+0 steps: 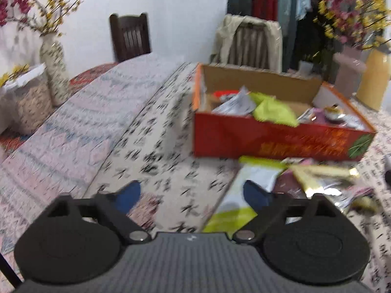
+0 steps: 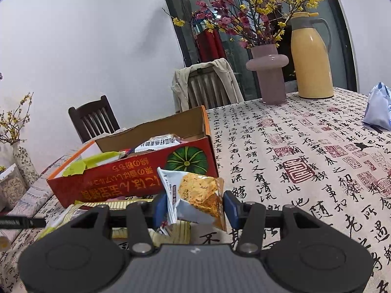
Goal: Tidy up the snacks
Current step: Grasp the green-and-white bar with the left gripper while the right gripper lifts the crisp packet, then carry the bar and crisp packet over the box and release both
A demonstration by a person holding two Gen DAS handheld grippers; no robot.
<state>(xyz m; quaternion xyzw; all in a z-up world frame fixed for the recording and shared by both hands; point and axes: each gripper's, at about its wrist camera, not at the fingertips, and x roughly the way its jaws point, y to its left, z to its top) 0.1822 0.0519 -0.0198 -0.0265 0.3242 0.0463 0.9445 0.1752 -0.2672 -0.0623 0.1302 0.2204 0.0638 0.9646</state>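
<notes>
An open red cardboard box (image 1: 268,141) (image 2: 136,175) holds several snack packets, among them a lime green one (image 1: 273,109). In front of it loose packets lie on the tablecloth, including a white and green pouch (image 1: 246,195) and a gold-edged one (image 1: 325,175). My left gripper (image 1: 193,195) stands open above the cloth with nothing between its blue pads; its right pad hangs over the white and green pouch. My right gripper (image 2: 194,207) is shut on a silver and orange cracker packet (image 2: 195,200), held upright just in front of the box.
A pink vase (image 2: 268,78) of flowers and a yellow thermos jug (image 2: 311,56) stand at the table's far end. A white-blue bag (image 2: 378,109) lies at the right. A patterned vase (image 1: 53,70) and a jar (image 1: 29,102) stand at the left. Two chairs (image 1: 129,36) face the table.
</notes>
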